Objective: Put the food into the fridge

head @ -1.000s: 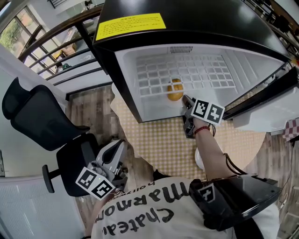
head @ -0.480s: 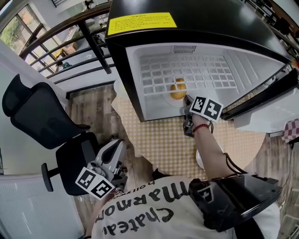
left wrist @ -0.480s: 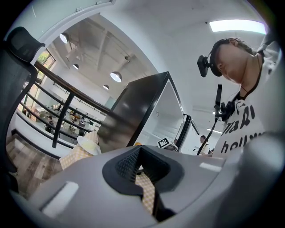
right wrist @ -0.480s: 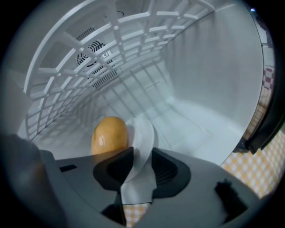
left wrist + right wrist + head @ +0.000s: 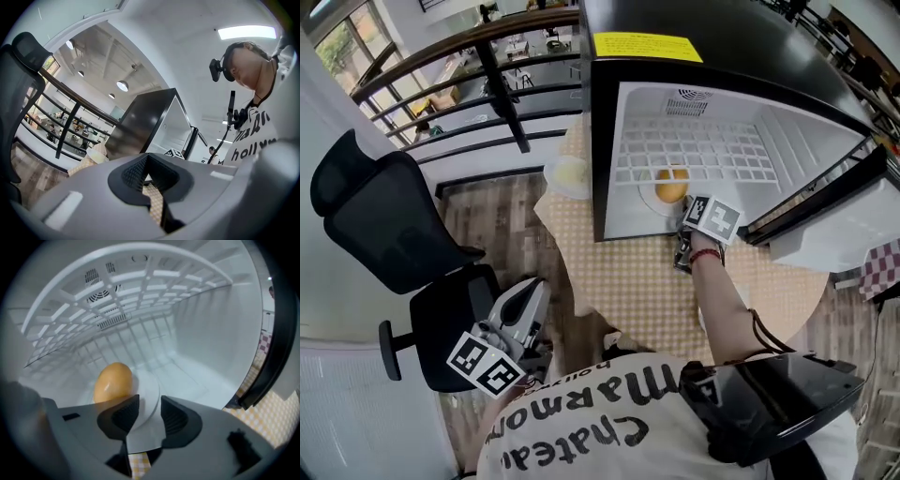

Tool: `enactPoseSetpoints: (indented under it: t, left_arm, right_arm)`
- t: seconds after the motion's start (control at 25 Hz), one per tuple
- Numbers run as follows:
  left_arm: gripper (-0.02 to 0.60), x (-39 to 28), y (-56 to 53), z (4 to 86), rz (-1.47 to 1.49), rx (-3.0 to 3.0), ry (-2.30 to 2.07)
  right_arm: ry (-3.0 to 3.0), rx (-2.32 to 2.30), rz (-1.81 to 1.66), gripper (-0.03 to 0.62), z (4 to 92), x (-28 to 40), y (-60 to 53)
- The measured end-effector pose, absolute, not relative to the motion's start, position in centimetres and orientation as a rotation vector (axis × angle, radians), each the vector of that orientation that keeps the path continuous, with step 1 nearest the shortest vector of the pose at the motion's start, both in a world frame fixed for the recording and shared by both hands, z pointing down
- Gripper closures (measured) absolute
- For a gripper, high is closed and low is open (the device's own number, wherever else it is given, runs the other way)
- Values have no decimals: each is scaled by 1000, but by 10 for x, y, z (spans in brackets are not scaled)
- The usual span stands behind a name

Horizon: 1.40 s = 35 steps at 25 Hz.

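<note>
An orange, oval piece of food [image 5: 672, 187] lies on a white plate [image 5: 652, 199] on the floor of the open black fridge [image 5: 722, 56], under its wire shelf [image 5: 703, 155]. My right gripper [image 5: 682, 214] is at the fridge mouth. In the right gripper view its jaws [image 5: 150, 411] are opening, and the plate's near rim [image 5: 149, 390] sits between them without being pressed. The food [image 5: 112, 383] lies just beyond the left jaw. My left gripper [image 5: 530, 300] hangs low at the left beside the chair, its jaws [image 5: 149, 161] together and holding nothing.
The fridge stands on a table with a yellow checked cloth [image 5: 637, 281]; its door [image 5: 825, 206] swings out to the right. A second dish [image 5: 567, 173] sits on the table left of the fridge. A black office chair [image 5: 384, 234] and a railing [image 5: 487, 66] are at the left.
The head view has swung left, so the fridge now sits further right in it. The right gripper stays at the fridge mouth by the plate. The left gripper has not moved.
</note>
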<state>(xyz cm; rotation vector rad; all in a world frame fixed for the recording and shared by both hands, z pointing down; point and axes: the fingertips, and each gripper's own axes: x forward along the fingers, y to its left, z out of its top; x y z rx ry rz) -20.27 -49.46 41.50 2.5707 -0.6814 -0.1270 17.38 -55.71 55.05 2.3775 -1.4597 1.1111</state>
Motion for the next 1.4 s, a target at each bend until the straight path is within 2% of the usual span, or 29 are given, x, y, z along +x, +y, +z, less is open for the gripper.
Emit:
enactPoseSetpoints:
  t: [0.24,0.28,0.32,0.4,0.72,1.0,1.4]
  left_arm:
    - [575,-213,-481,400,-141,2644,-514]
    - [575,-218,-477,398,-143,2647,-485]
    - [575,-224,-472,395,-144,2647,-457]
    - [575,-238,-461,389,-147,2651,-401]
    - [575,-291,-409,378,-109,2710,-203]
    - [575,-300,-370,386,-59,2673,-85]
    - [575,-299,-332,393,-36,2668,28]
  right_arm:
    - [-1546,2560,956,449,498,170,-528]
    - [-1582,2587,930,487,487,162,-516]
    - [-1621,2615,911,553,477,152,-503]
    - [-1718,2657,886,569,459,127,-478]
    - [-1889,2645,831,579,438,4,-379]
    - [-1891,2517,784,579,448,-89,-313]
    - [-1916,2487,701,579,429,-136,-242]
